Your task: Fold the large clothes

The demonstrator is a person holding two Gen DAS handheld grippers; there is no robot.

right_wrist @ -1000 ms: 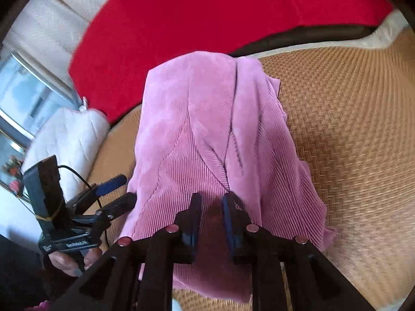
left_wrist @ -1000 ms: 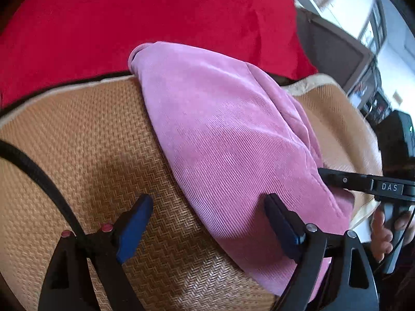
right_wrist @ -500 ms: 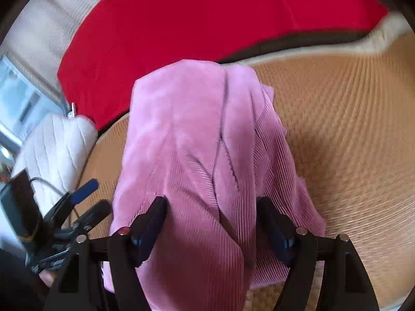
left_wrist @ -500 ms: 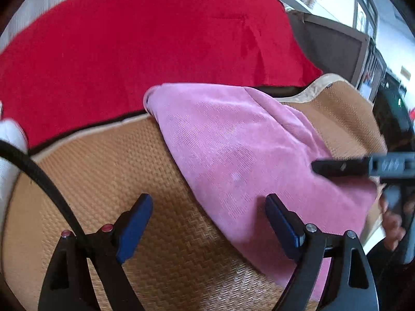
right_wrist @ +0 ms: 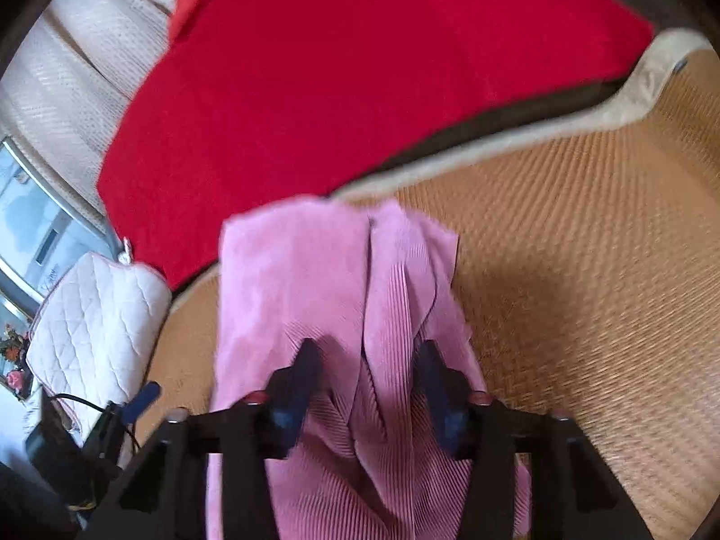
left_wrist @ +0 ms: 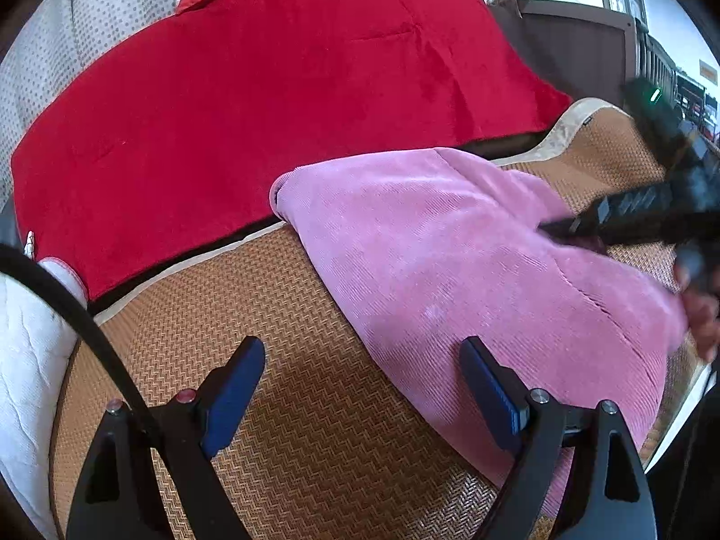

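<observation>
Left tongs [left_wrist: 362, 389]: fingers wide apart, empty, held low over the woven mat [left_wrist: 279, 315] with the right finger just at the near-left edge of the pink corduroy garment [left_wrist: 472, 270]; contact cannot be told. Right tongs [right_wrist: 366, 387]: fingers apart, straddling a raised ridge of the same garment's near end, clamped on nothing; image blurred. Garment folded into a long bundle on the mat, far end close to the red blanket [left_wrist: 270, 99], white quilted cushion [right_wrist: 94, 315] off to the left. Right tongs also visible at the right of the left wrist view, blurred, over the garment.

Against one second ago: right tongs, then closed on the near fabric, now released and spread. Left tongs unchanged in spread, drawn back, garment farther off in view. Garment flatter, lying lower on the mat.
</observation>
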